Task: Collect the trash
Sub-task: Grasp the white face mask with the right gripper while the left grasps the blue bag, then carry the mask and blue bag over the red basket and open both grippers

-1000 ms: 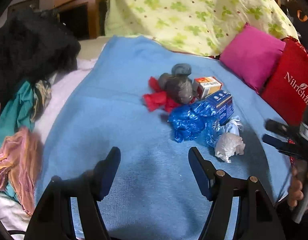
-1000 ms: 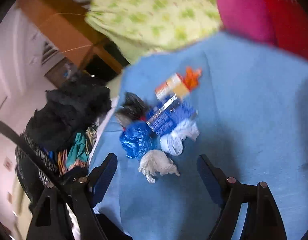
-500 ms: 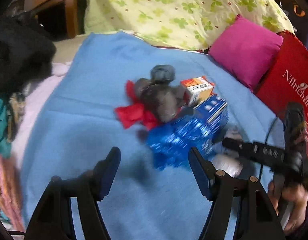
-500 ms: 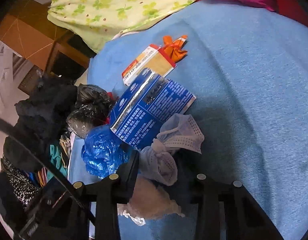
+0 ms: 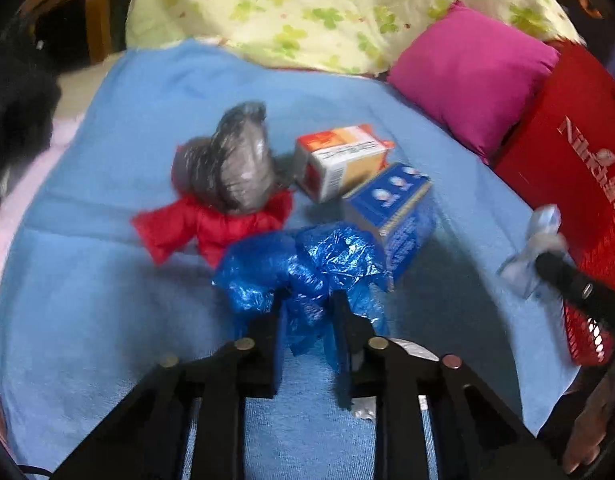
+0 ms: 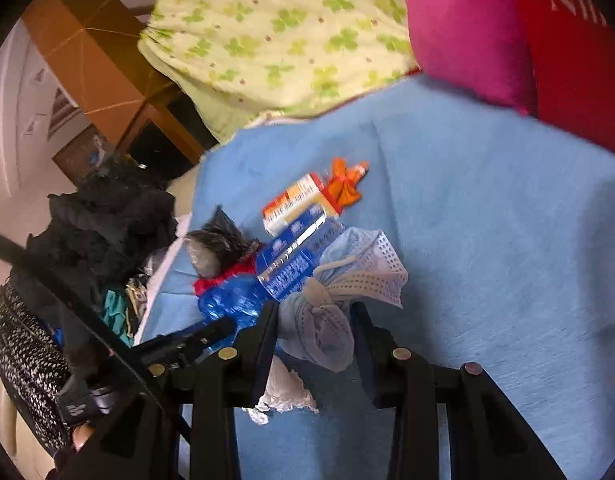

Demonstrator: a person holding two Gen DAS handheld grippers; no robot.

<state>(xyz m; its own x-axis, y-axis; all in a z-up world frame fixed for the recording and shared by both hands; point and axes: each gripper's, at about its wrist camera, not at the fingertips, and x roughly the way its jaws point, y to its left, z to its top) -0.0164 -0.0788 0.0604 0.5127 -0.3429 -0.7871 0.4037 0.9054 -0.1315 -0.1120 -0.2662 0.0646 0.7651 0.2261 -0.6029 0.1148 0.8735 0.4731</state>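
A pile of trash lies on a blue blanket (image 5: 107,280). My left gripper (image 5: 307,308) is shut on a crumpled blue plastic bag (image 5: 303,264). Behind it lie a grey plastic bag (image 5: 231,172) on red plastic (image 5: 211,228), an orange-white carton (image 5: 339,160) and a blue box (image 5: 395,204). My right gripper (image 6: 313,320) is shut on crumpled light-blue face masks (image 6: 347,280) and holds them above the blanket; it also shows in the left wrist view (image 5: 535,248). A white crumpled tissue (image 6: 283,392) lies under the right gripper. An orange wrapper (image 6: 343,184) lies behind the carton (image 6: 299,204).
A magenta cushion (image 5: 475,76) and a red bag (image 5: 579,168) stand at the right. A green-flowered quilt (image 5: 327,8) lies at the back. Dark clothes (image 6: 99,232) are heaped off the blanket's left edge. A red mesh basket (image 5: 587,332) shows at the right edge.
My left gripper moved forward and closed on the blue plastic bag. My right gripper closed on the face masks and lifted them away to the right of the pile.
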